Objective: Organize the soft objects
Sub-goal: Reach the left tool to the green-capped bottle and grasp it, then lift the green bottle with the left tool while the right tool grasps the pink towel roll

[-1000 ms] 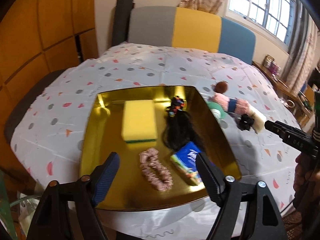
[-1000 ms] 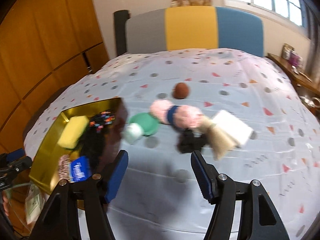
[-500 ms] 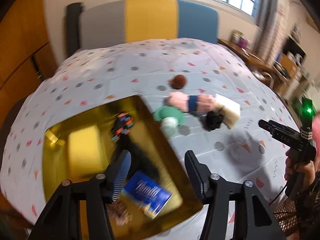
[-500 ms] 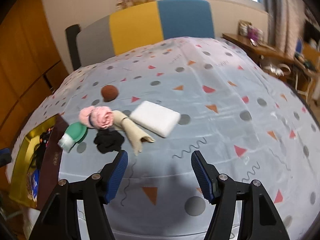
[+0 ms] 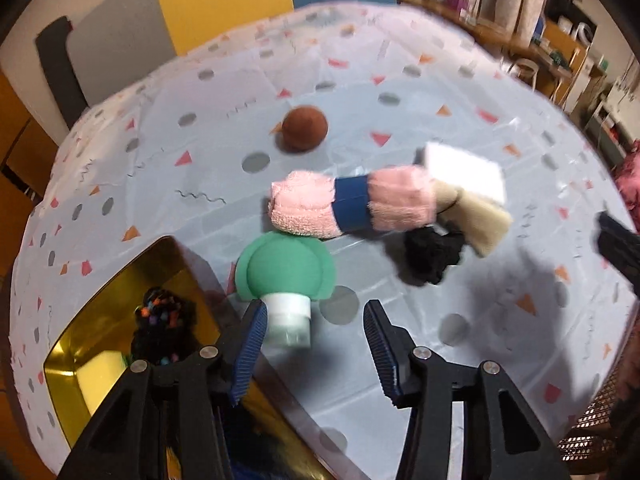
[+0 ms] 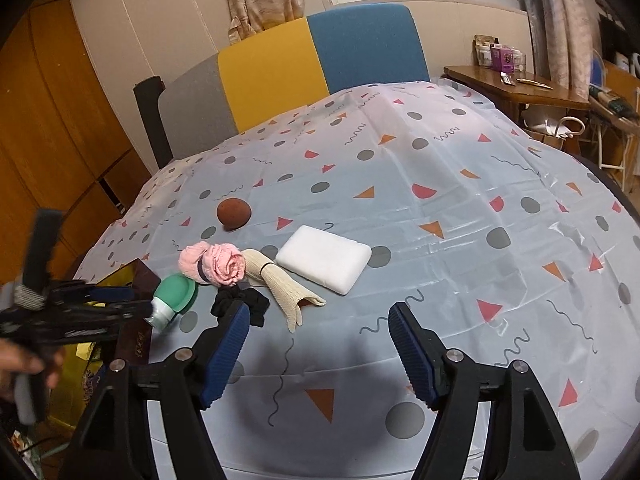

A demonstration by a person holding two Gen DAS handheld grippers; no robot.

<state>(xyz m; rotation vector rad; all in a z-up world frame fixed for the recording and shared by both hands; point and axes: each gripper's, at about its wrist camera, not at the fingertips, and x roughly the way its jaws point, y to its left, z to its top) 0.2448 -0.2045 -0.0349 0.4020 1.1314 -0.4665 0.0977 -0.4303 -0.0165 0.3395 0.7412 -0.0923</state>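
My left gripper [image 5: 314,344] is open and empty, just in front of a green squeeze bottle with a white cap [image 5: 284,276], which also shows in the right wrist view [image 6: 173,296]. Behind it lie a pink rolled towel with a blue band [image 5: 348,204], a black scrunchie [image 5: 432,254], a beige cloth [image 5: 476,216], a white sponge [image 5: 464,170] and a brown ball [image 5: 305,127]. The gold tray [image 5: 116,320] at lower left holds a dark hair piece [image 5: 160,328]. My right gripper [image 6: 318,346] is open and empty, near the black scrunchie [image 6: 242,304] and the white sponge [image 6: 324,258].
A patterned plastic cloth [image 6: 460,208] covers the table. A grey, yellow and blue chair back [image 6: 304,60] stands at the far edge. A wooden side table [image 6: 516,88] with clutter is at the right. Wooden cabinets [image 6: 52,120] line the left.
My left gripper swung right off the tray and closer to the green bottle. My right gripper turned right and pulled back, so the white sponge and open cloth fill its view.
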